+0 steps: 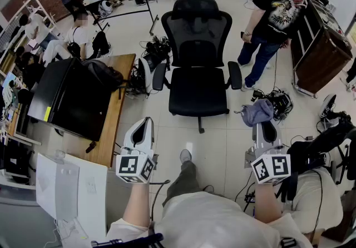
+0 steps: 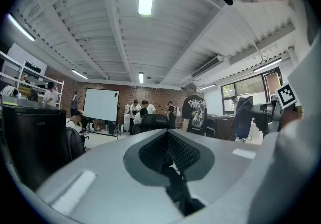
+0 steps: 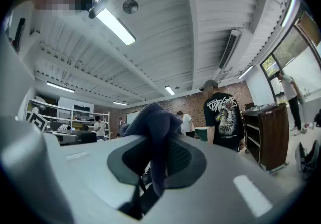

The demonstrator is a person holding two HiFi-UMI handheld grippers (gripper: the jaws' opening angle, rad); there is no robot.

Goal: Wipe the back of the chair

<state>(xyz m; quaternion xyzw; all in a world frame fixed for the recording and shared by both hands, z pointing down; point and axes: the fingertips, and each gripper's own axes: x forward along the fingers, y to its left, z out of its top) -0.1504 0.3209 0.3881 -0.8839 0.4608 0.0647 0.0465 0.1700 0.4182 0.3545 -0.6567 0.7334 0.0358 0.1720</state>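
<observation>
A black mesh office chair (image 1: 197, 46) stands ahead on the pale floor, its seat (image 1: 198, 92) facing me and its back upright behind it. My right gripper (image 1: 263, 125) is shut on a grey-blue cloth (image 1: 257, 112), held low to the right of the seat and well short of it. In the right gripper view the cloth (image 3: 155, 127) drapes over the right gripper (image 3: 158, 160) and hides the chair. My left gripper (image 1: 143, 131) hangs to the seat's lower left, shut and holding nothing. The left gripper (image 2: 168, 150) points toward the chair's headrest (image 2: 153, 121), far off.
A wooden desk (image 1: 114, 124) with a black box (image 1: 69, 97) and a backpack (image 1: 104, 74) runs along the left. A person in a black T-shirt (image 1: 275, 13) stands right of the chair. Cables (image 1: 276, 99) lie on the floor; a brown cabinet (image 1: 320, 55) is far right.
</observation>
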